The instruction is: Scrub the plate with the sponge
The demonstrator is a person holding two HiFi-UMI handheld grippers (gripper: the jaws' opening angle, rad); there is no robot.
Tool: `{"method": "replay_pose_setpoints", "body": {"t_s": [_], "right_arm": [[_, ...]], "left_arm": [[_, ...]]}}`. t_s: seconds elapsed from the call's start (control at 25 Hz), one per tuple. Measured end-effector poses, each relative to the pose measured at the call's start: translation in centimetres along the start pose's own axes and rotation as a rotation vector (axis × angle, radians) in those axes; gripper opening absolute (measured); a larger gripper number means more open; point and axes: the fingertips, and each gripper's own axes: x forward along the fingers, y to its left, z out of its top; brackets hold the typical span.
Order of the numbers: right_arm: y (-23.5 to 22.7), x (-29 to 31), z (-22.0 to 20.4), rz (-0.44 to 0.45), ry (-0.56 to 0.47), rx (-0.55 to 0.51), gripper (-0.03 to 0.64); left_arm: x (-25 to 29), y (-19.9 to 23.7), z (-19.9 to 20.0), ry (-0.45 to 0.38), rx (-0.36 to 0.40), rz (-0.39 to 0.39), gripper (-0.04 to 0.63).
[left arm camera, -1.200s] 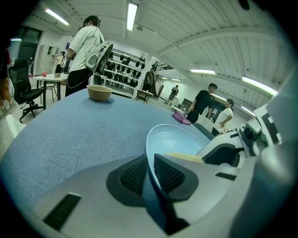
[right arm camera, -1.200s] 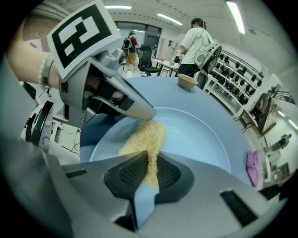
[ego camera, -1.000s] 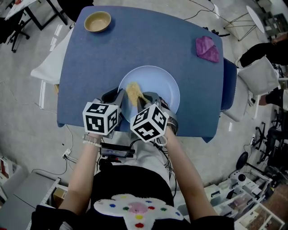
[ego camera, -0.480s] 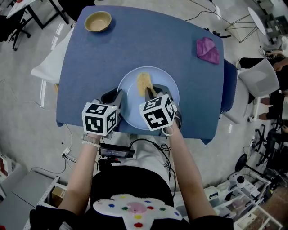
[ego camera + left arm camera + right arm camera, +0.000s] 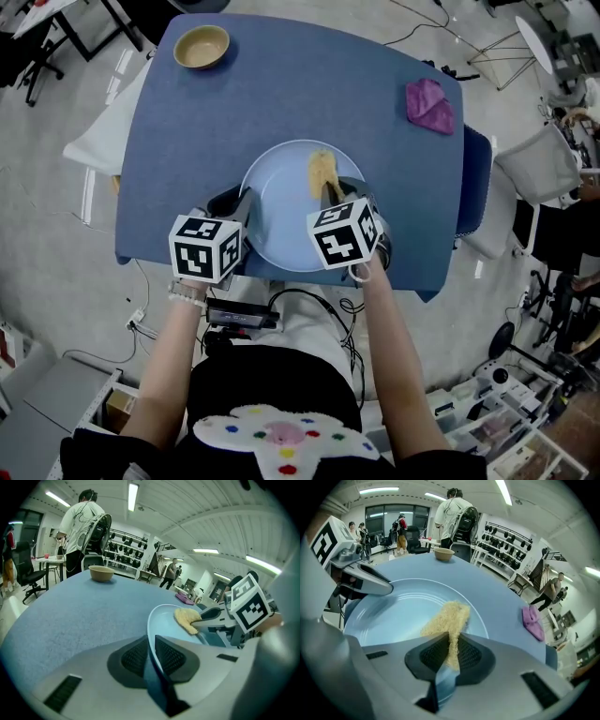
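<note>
A pale blue plate [image 5: 281, 202] lies near the front edge of the blue table [image 5: 281, 94]. My left gripper [image 5: 241, 208] is shut on the plate's left rim [image 5: 151, 634], which runs between its jaws. A yellow sponge [image 5: 322, 172] rests on the plate's right part, pinched in my right gripper [image 5: 330, 194]. In the right gripper view the sponge [image 5: 446, 623] stands on edge between the jaws, pressed on the plate [image 5: 393, 616]. The left gripper view shows the sponge [image 5: 187, 619] and the right gripper [image 5: 208, 617] across the plate.
A tan bowl [image 5: 202, 45] stands at the table's far left corner. A purple cloth [image 5: 430, 104] lies at the far right. White chairs [image 5: 539, 164] stand beside the table. People stand in the room behind.
My right gripper has slid the sponge across the plate from its left part to its right part. The left gripper and plate have stayed put.
</note>
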Motion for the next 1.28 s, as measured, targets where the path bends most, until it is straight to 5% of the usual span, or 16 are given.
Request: {"method": "replay_pose_setpoints", "body": {"t_s": [0.72,1.28], "right_arm": [[-1.7,-1.4,-4.1,-0.112,0.122,-0.118,0.041],[4.8,-2.0,-1.9,-0.032,0.040,-0.259,0.040]], "left_arm": [[0.3,-0.1,0.0,0.011,0.000,0.012,0.055],[0.4,-0.2,-0.1,0.012,0.009,0.014,0.055]]}}
